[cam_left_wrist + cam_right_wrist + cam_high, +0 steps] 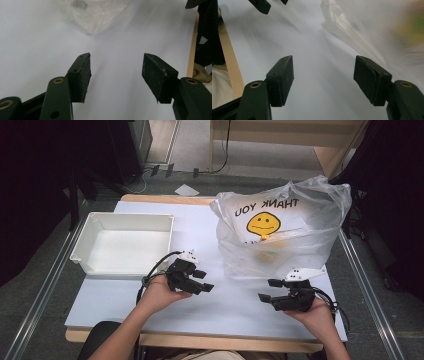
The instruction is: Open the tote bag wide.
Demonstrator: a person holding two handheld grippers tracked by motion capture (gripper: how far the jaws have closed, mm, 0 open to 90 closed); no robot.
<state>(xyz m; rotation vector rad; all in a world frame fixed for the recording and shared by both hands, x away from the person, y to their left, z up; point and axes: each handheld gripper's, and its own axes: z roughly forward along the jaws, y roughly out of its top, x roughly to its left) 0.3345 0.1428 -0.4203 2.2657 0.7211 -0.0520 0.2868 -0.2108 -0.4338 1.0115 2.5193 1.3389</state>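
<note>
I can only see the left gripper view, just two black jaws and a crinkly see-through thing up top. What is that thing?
Observer: A clear plastic bag printed with a yellow smiley face.
Operator: Is anything else on the table?
Observer: Yes, a white tray sits on the table's left side, apart from the bag.
Operator: Where's the other gripper?
Observer: The right gripper is held just in front of the bag, jaws open, gripping nothing.
</note>
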